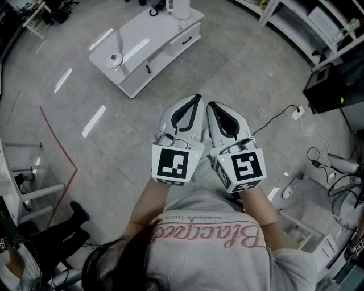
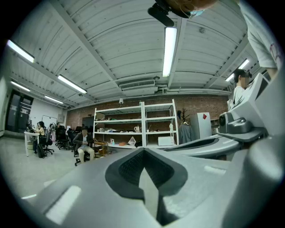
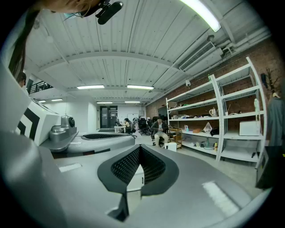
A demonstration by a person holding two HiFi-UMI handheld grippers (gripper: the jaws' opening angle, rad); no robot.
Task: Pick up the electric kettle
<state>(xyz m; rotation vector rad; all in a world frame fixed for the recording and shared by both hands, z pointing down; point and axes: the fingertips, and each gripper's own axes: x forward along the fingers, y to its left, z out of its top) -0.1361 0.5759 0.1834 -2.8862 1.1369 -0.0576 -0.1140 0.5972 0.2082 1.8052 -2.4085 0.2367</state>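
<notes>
In the head view a white upright vessel (image 1: 181,8), cut off by the top edge, stands on a low white cabinet (image 1: 149,50); I cannot tell for sure that it is the electric kettle. A round disc (image 1: 114,59) lies at the cabinet's left end. My left gripper (image 1: 195,102) and right gripper (image 1: 212,108) are held side by side before the person's chest, far short of the cabinet. Both are shut with nothing between the jaws. The left gripper view (image 2: 143,153) and the right gripper view (image 3: 139,151) look out level across the room.
A red line (image 1: 60,145) runs along the grey floor at left. Cables and a white plug (image 1: 297,113) lie at right beside a black box (image 1: 333,85). White shelving (image 2: 142,127) and a seated person (image 2: 83,143) are far across the room.
</notes>
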